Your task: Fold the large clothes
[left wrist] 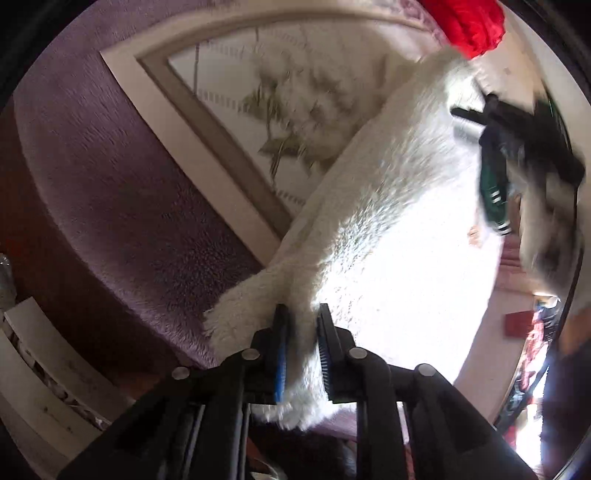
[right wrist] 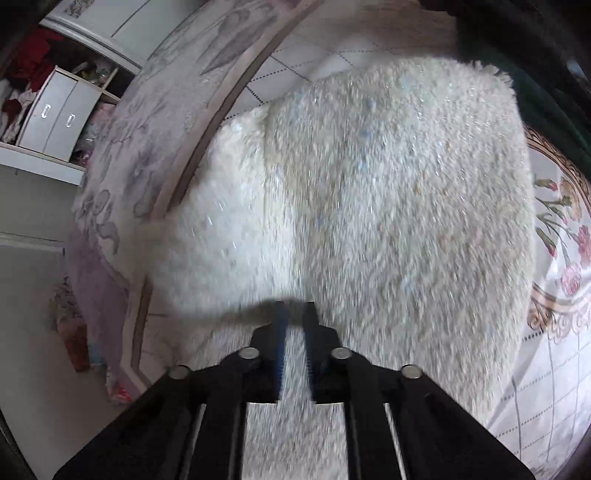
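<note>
A white fluffy garment [left wrist: 399, 221] lies spread on the bed, bright in the light. In the left wrist view my left gripper [left wrist: 303, 308] has a narrow end of it between its fingers, and the pile fills the small gap. In the right wrist view the same white garment [right wrist: 369, 203] fills the middle, folded into a thick pad. My right gripper [right wrist: 295, 304] stands low over its near edge with the jaws close together and white pile between them; the picture is blurred. At the far right of the left view is a blurred green sleeve [left wrist: 493, 192] with the other gripper's black body above it.
A pale floral quilt [left wrist: 258, 92] covers the bed, with a purple fleece blanket [left wrist: 110, 166] along its edge. A red cloth [left wrist: 469, 22] lies at the top. Beyond the bed's edge are a white cabinet with drawers [right wrist: 55, 118] and grey floor [right wrist: 33, 295].
</note>
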Available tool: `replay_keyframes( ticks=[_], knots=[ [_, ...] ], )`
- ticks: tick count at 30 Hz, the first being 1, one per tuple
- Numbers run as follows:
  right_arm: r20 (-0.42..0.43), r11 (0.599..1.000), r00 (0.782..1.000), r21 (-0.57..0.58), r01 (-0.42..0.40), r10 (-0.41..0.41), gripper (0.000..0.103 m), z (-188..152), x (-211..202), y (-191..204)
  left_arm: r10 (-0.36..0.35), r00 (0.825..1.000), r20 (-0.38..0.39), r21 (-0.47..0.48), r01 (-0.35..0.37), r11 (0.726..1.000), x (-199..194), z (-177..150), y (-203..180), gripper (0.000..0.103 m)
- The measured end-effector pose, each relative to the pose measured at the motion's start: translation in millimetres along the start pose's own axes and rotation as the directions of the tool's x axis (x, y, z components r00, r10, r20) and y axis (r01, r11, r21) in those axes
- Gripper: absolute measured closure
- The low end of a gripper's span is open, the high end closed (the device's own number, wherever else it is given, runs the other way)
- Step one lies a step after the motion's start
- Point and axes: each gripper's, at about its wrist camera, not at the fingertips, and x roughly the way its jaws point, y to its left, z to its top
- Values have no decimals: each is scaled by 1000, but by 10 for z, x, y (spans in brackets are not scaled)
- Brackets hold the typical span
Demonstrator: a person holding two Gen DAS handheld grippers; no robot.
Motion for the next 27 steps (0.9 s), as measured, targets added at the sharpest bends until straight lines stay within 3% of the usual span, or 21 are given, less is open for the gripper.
replay_keyframes(
  ticks=[1,2,4,6,10,12,13,16,20,22,24,25,26,27],
  knots=[
    [5,1000,1000,14,-22,22,7,-142,-165,-71,0,1000,21,3,0,1000,-137,7,-5,79],
    [10,999,999,33,-33,32,0,-311,-308,-159,-6,999,42,8,6,1000,-282,20,-6,74],
    [-23,995,999,98,-28,30,0,-668,-516,-415,-10,998,64,9,9,1000,-459,58,26,47],
    [-97,979,994,202,-24,44,0,-1074,-539,-705,-23,998,64,13,22,1000,-492,126,65,41],
    [-216,937,974,350,17,63,0,-1945,-276,-1173,-47,997,-59,28,48,998,-88,340,85,40],
    [-252,908,960,418,-3,119,0,-2308,-45,-1327,-78,986,-149,42,85,996,221,398,83,40],
    [-259,896,952,442,-30,160,0,-2462,83,-1374,-53,982,-179,69,66,995,370,401,53,40],
    [-245,854,931,508,-114,270,0,-2702,479,-1393,31,975,-219,186,11,982,644,404,-35,40],
    [-174,830,953,545,-117,249,0,-2742,641,-1348,40,971,-236,238,18,971,717,429,-119,39],
    [-119,803,946,565,-187,303,0,-2747,558,-1408,55,971,-233,285,14,958,727,437,-215,39],
    [-72,767,920,580,-275,385,20,-2818,488,-1381,60,975,-216,335,16,942,704,405,-327,40],
    [-86,765,914,582,-276,395,49,-2827,523,-1326,66,978,-197,361,10,932,677,382,-387,51],
    [-77,759,912,584,-287,404,64,-2842,541,-1282,69,980,-185,373,5,928,653,368,-426,56],
    [-58,741,906,598,-305,419,72,-2862,554,-1252,64,981,-182,377,9,926,651,366,-434,67]
  ],
)
